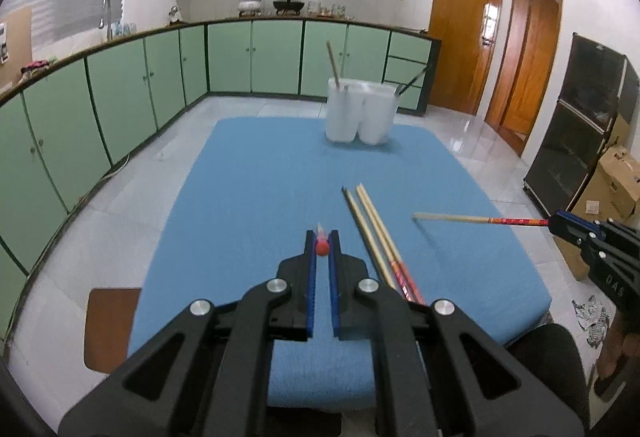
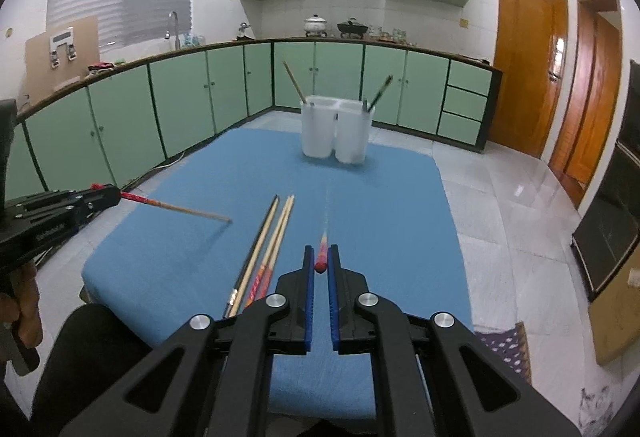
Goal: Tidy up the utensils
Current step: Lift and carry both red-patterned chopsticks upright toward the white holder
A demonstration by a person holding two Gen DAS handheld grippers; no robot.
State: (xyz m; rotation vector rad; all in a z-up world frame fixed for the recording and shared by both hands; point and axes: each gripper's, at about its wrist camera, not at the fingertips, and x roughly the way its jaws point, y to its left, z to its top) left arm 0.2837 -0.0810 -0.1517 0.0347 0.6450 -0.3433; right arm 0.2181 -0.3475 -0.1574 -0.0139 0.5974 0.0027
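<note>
My left gripper (image 1: pixel 322 237) is shut on a red-ended chopstick (image 1: pixel 321 245) that points forward over the blue table (image 1: pixel 248 177). My right gripper (image 2: pixel 321 251) is shut on another red-ended chopstick (image 2: pixel 322 257). Each wrist view shows the other gripper off to the side, above the table's edge: the right gripper (image 1: pixel 554 223) with its chopstick (image 1: pixel 460 219), the left gripper (image 2: pixel 116 193) with its chopstick (image 2: pixel 180 210). Loose chopsticks (image 1: pixel 372 233) (image 2: pixel 268 245) lie on the cloth between them. A white two-compartment holder (image 1: pixel 360 113) (image 2: pixel 338 129) stands at the far end with a stick in each side.
Green cabinets (image 1: pixel 120 97) run along the left and the back. A brown chair seat (image 1: pixel 108 325) sits by the table's near left corner. A black cabinet (image 1: pixel 576 141) and a cardboard box (image 1: pixel 612 193) stand to the right. A hand (image 2: pixel 24 313) grips the left tool's handle.
</note>
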